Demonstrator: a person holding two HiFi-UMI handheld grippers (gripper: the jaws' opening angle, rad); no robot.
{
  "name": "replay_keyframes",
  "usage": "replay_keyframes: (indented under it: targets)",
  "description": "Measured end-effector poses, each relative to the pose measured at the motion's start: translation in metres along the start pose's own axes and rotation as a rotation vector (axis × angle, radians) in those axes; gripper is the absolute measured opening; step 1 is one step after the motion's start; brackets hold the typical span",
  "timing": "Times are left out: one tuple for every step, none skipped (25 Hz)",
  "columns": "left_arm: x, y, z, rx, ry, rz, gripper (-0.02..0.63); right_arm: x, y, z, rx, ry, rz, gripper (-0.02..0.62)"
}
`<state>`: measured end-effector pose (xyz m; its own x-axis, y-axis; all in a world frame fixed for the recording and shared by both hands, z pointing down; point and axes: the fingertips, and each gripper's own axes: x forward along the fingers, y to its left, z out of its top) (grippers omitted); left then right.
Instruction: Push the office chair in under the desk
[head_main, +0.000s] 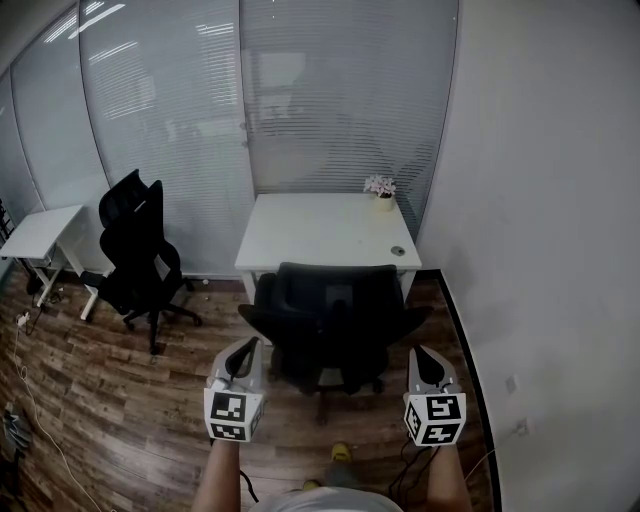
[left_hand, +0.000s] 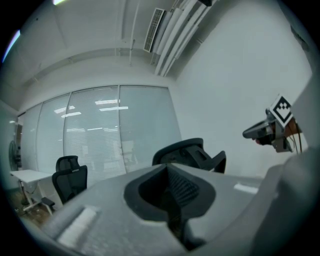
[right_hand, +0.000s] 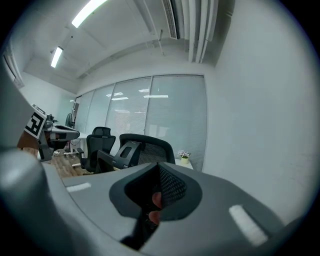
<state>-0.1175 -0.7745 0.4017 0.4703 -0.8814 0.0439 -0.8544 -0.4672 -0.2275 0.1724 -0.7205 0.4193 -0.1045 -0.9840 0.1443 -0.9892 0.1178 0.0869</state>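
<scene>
Showing black mesh-backed office chair (head_main: 335, 300) before white desk (head_main: 320, 235); left claw (head_main: 244, 352), right claw (head_main: 428, 360) closed.

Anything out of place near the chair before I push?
Nothing looks spilled or damaged. The office chair stands pulled out from the desk, roughly square to it; a second chair stands loose at the left.

Item count, office room.

Two black mesh-backed office chairs are standing: near chair (head_main: 335, 320), far chair (head_main: 140, 250); two white rectangular desks are showing: centre desk (head_main: 320, 228), side desk (head_main: 38, 232); one small pale-flowered pot plant (head_main: 380, 188) is sitting on the centre desk; one small round grey disc (head_main: 398, 251) is showing on that desktop; two grey hand-held grippers with marker cubes are showing: left gripper (head_main: 245, 348), right gripper (head_main: 422, 352).
</scene>
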Motion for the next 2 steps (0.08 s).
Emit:
replay_keyframes:
  targets:
    - [-0.0002,-0.0001,0.0008,0.001,-0.003,-0.001,-0.002,-0.0002,0.0002,0.0003,-0.002,-0.001,0.0,0.002]
    - [-0.0003,-0.0004,0.0015,0.002,-0.006,-0.003,-0.002,-0.0003,0.0003,0.0005,-0.003,-0.002,-0.001,0.002]
